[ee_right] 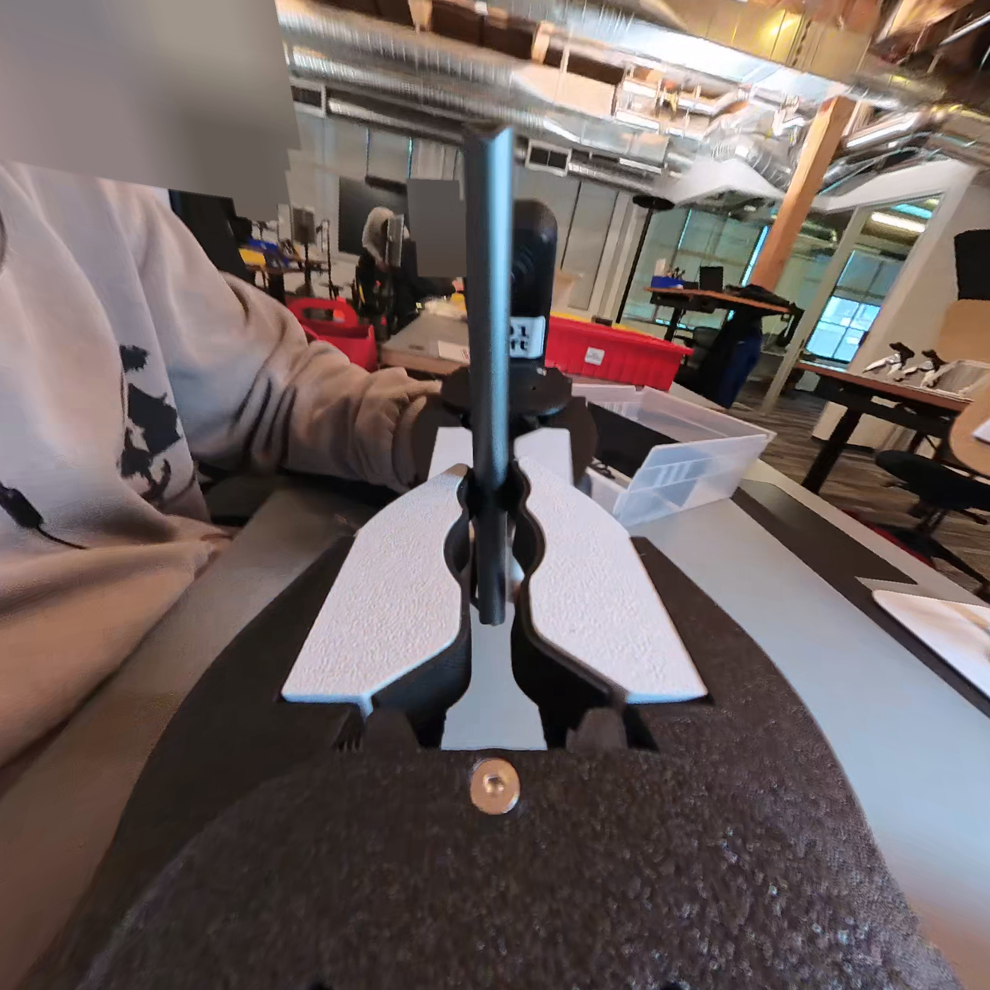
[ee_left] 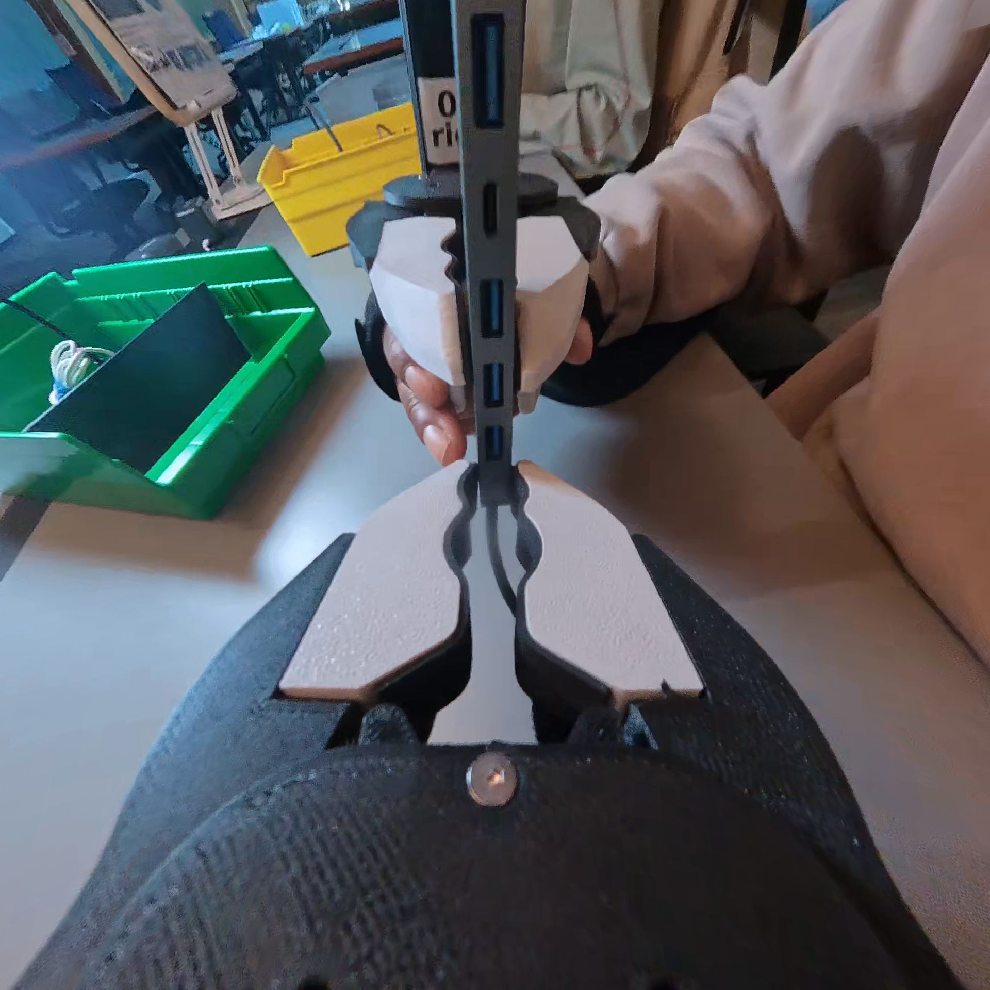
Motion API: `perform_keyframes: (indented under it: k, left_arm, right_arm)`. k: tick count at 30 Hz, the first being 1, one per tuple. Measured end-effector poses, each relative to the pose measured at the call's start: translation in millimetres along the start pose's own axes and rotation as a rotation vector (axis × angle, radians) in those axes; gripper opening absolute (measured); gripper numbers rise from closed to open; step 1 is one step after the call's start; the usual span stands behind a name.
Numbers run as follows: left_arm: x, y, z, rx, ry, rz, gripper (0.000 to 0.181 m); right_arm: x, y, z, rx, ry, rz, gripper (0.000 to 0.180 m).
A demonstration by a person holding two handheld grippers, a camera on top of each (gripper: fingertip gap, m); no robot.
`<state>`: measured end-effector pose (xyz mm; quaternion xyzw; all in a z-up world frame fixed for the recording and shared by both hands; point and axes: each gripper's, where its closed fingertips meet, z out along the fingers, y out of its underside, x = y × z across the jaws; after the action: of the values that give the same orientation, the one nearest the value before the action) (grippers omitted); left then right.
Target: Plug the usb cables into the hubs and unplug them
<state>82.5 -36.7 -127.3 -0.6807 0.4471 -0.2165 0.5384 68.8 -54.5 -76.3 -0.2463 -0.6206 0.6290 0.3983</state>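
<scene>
Both grippers pinch one grey USB hub [ee_left: 490, 300] that stands upright above the table. The left gripper [ee_left: 495, 485] clamps its cable end. The right gripper [ee_right: 495, 490] clamps higher up. Farther left, a green bin [ee_left: 225, 455] holds white cable [ee_left: 69, 364].

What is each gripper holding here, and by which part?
Both hold the grey hub. The left gripper pinches its cable end; the right gripper clamps its body partway along.
</scene>
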Motion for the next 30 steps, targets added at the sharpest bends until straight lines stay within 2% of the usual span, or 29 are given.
perform_keyframes:
  k: [5,7,10,13,15,21,23,26,28,30]
  left_arm:
    - [-12,7,-14,-0.097,-0.066,0.090,0.011]
    - [-17,17,-22,-0.179,-0.099,0.164,0.011]
    - [-22,35,-28,-0.298,-0.124,0.253,0.011]
    - [-20,43,-26,-0.314,-0.103,0.257,0.011]
    - [-19,46,-24,-0.328,-0.097,0.265,0.011]
    - [-32,29,-38,-0.199,-0.139,0.196,0.014]
    - [-48,7,-63,-0.071,-0.189,0.122,0.019]
    - [-101,-18,-139,0.031,-0.466,0.055,0.019]
    - [-132,-15,-203,0.019,-0.665,-0.023,0.016]
    - [-152,12,-255,-0.101,-0.789,-0.147,0.012]
  right_arm:
    - [8,17,-7,-0.144,0.031,-0.110,0.011]
    - [12,32,-10,-0.262,0.060,-0.189,0.011]
    - [12,41,-8,-0.327,0.078,-0.241,0.019]
    - [9,53,-3,-0.393,0.075,-0.283,0.026]
    - [11,60,-3,-0.435,0.099,-0.342,0.014]
    - [25,56,-6,-0.488,0.195,-0.442,0.013]
    - [31,49,-10,-0.475,0.242,-0.475,0.013]
    - [43,28,-18,-0.407,0.323,-0.478,0.013]
    - [55,15,-27,-0.374,0.388,-0.484,0.013]
    - [63,8,-34,-0.349,0.420,-0.457,0.013]
